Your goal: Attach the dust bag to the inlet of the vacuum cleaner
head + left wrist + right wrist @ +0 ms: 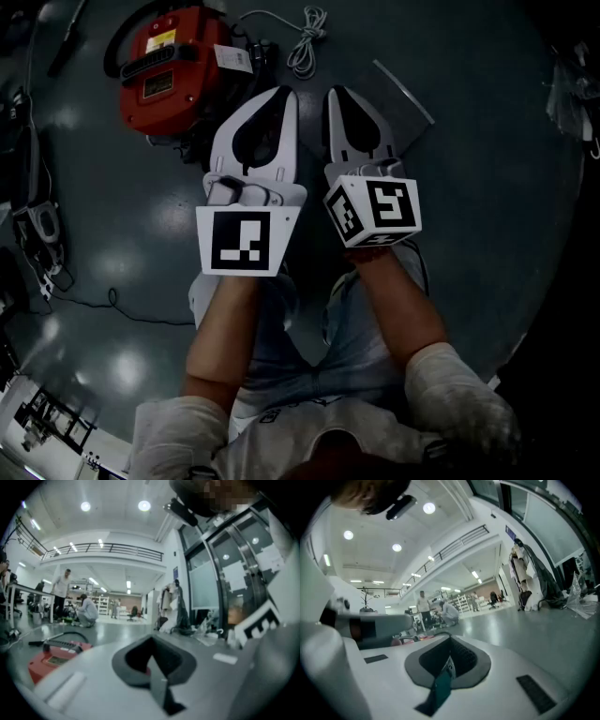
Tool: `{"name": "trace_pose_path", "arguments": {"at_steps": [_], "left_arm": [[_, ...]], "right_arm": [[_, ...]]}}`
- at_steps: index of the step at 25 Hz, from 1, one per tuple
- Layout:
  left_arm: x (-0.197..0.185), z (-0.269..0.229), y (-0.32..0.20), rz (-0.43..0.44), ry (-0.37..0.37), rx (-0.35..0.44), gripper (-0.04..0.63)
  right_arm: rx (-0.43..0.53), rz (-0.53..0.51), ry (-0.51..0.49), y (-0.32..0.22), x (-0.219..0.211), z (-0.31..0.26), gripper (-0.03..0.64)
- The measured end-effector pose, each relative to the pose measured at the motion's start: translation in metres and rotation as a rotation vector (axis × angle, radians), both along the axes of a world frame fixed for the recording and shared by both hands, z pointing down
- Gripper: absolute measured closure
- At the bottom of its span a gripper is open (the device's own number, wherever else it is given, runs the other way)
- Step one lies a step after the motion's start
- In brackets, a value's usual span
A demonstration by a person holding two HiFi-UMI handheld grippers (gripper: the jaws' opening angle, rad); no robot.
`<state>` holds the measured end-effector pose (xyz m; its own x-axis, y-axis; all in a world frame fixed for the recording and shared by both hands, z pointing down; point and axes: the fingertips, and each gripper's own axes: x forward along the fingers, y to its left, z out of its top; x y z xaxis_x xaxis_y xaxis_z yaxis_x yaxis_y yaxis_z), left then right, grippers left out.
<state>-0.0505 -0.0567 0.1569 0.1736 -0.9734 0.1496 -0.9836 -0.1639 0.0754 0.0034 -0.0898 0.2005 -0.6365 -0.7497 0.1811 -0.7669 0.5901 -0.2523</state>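
**Vacuum cleaner (169, 70) on the floor, both tongs shut and empty**

The vacuum cleaner is red, with a black handle and a black hose looped round its far side. It lies on the grey floor (487, 234) ahead and to the left of the person, at the upper left of the head view. In the left gripper view it shows low at the left, past that gripper's white body.

The left gripper (287, 94) and the right gripper (336, 94) are held side by side, close together and nearly level, in front of the person's knees. Each gripper view shows its two jaws closed together with nothing between them. The left gripper's tip is near the vacuum cleaner's near right corner but apart from it.

A white tag (232, 58) lies at the vacuum cleaner's right side, touching or just beside it. Beyond that is a coiled white cord (307, 39), ahead of the gap between the two grippers. A flat grey sheet (405, 94) lies on the floor just right of the right gripper, partly covered by it in the head view. I cannot tell whether this is the dust bag. A thin black cable (112, 305) trails over the floor at the left, towards some gear at the picture's edge.

Far off in the hall, a standing person (61, 595) and a crouching person (86, 611) are well apart from the work.
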Motion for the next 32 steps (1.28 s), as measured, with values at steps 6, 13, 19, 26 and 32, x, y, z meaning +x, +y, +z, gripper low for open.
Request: {"name": "trace_pose_path", "arguments": {"at_steps": [6,13,19,26,32], "left_arm": [[-0.023,-0.003,-0.02,0.023,0.013,0.059,0.592],[-0.012,0.022,-0.037,0.097,-0.046,0.112,0.592],[0.042,0.085,-0.041,0.252,-0.061,-0.001,0.591],[0.103,0.285,-0.013,0.555,-0.198,-0.358,0.414],[0.099,0.443,0.024,0.78,-0.48,-0.545,0.367]], "right_arm": [[0.168,0.041,-0.005,-0.017,0.001,-0.049,0.604],[0.22,-0.009,0.0,-0.051,-0.008,-0.036,0.604],[0.116,-0.412,0.293,-0.032,0.005,0.036,0.603],[-0.275,-0.606,0.558,0.029,0.075,0.272,0.495],[-0.372,-0.732,0.725,0.087,0.092,0.403,0.463]]}}
